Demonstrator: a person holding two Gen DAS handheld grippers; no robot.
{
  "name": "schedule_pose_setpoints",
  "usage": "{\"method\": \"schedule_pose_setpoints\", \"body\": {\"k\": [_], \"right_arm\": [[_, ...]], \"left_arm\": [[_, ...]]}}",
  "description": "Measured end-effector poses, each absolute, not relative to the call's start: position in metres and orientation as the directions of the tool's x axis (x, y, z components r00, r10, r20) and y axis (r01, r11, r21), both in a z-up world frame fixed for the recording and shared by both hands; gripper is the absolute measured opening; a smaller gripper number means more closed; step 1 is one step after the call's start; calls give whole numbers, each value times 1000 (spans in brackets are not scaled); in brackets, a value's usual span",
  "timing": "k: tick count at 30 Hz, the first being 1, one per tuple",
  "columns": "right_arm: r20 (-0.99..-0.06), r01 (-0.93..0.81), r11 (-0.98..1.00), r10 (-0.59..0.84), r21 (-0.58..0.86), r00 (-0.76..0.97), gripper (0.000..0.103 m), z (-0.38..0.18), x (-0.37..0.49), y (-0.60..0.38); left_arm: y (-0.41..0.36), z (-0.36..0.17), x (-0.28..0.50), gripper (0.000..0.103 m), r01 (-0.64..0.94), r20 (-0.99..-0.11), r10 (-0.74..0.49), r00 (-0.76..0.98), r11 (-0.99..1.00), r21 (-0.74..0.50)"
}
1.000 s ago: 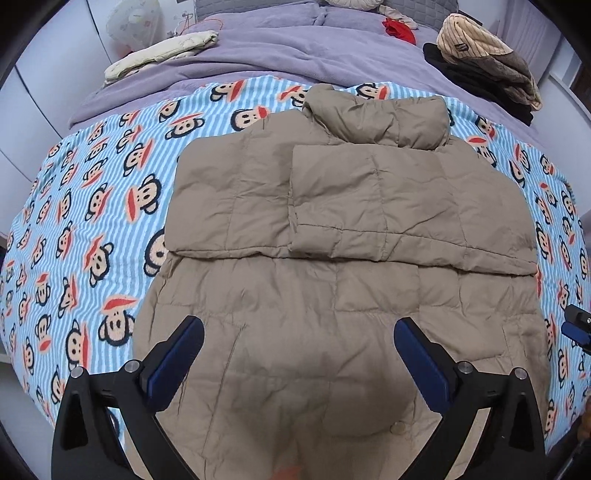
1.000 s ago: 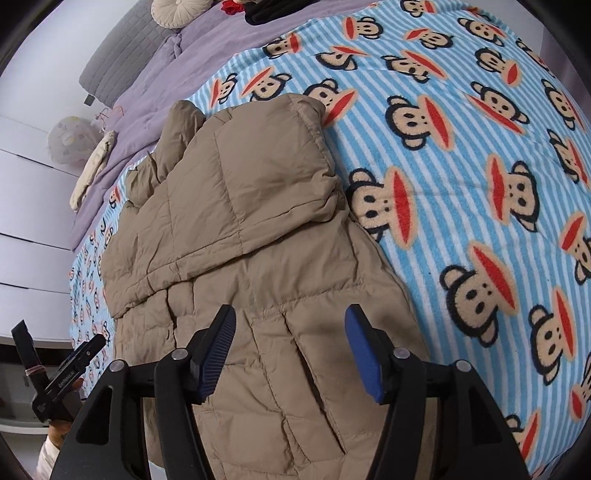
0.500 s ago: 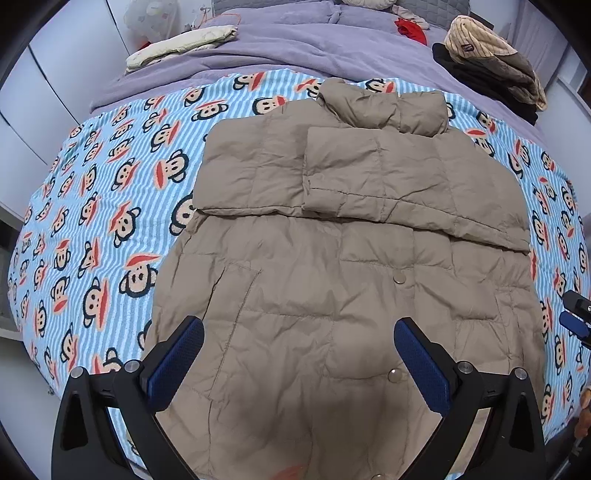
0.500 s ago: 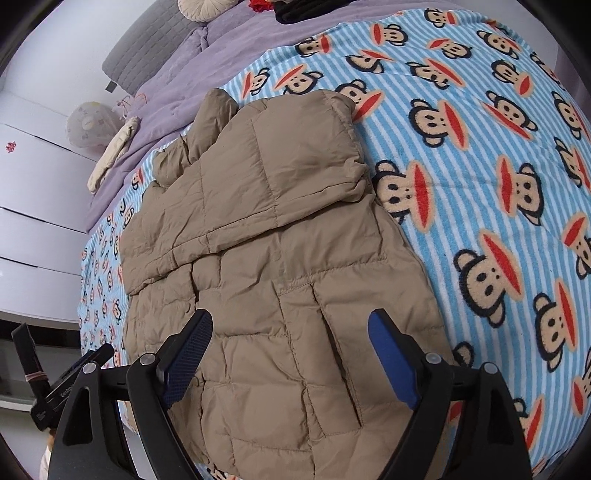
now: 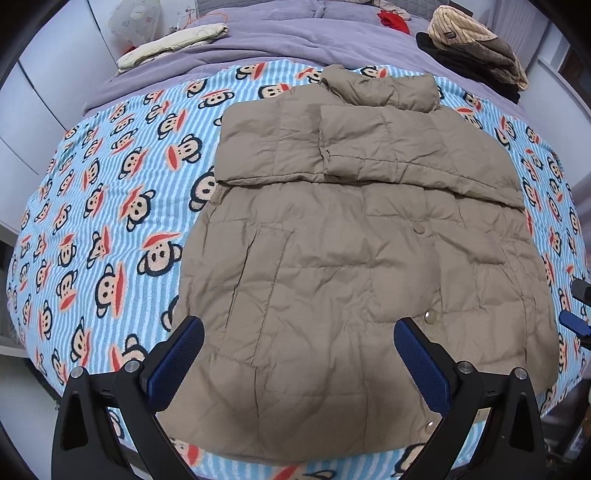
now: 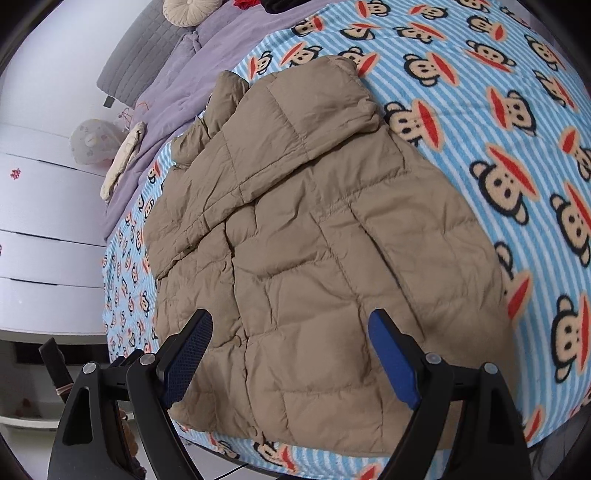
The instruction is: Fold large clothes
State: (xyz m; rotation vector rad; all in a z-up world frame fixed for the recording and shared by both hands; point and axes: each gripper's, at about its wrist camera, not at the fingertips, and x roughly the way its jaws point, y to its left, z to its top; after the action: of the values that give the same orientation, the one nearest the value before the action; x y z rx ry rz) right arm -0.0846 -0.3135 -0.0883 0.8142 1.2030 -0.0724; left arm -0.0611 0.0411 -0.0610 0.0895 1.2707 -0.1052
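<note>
a tan quilted puffer jacket [image 5: 354,266] lies flat on a fleece blanket [image 5: 110,221] printed with blue and white stripes and cartoon monkey faces with orange mouths. the jacket's shell is matte and softly creased, stitched into puffy rectangular panels; round snap buttons run down its front, and a slanted pocket seam shows on its left half. both sleeves are folded across the chest, forming a thick band just below the stand-up collar [image 5: 384,90] at the far end. the hem reaches the near edge of the bed.

the left gripper [image 5: 299,354] hangs over the near hem with its jaws spread wide – the blue textured pads stand apart and nothing is between them. the right gripper [image 6: 291,354] hovers over the jacket's near right part, its jaws also wide apart and empty, having just been opening; it touches no fabric.

beyond the blanket lies a smooth lilac duvet [image 5: 295,40]. on it, far left, rests a cream folded cloth [image 5: 173,44], and far right a pile of dark and striped beige clothes [image 5: 476,44] with a small red item [image 5: 393,18] near it. a round pleated cushion [image 6: 183,11] sits by the grey quilted headboard [image 6: 140,55] – white cabinet fronts [image 6: 44,221] run along the left.
</note>
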Motion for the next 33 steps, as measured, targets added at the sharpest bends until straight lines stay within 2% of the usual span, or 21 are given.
{"method": "schedule_pose_setpoints", "body": {"k": [8,14,21,27,30,33], "right_arm": [[-838,547,638,366,543,405,89,-91,-136,-282],[-850,582,619,378,527,368,89,-93,-151,-266],[-855,547,658,389,518,343,89,-84,-144,-269],[-857,564,645,384,515,343,89,-79,-163,-302],[-841,603,587,412,540,352,89,-90,-175,-320],[-823,645,519,437,561,364,89,-104,-190,-335]], "left_arm": [[65,-67,-89,103,185,-960,-67,270,983,-17],[88,-66,-110,103,161,-965,-73,254,986,-32],[92,-72,-130,103,109,-971,-38,236,994,-12],[104,-87,-146,103,33,-972,-143,187,990,-139],[118,-103,-153,103,-37,-972,-166,165,984,-175],[131,-124,-159,103,-107,-962,-249,109,960,-260]]}}
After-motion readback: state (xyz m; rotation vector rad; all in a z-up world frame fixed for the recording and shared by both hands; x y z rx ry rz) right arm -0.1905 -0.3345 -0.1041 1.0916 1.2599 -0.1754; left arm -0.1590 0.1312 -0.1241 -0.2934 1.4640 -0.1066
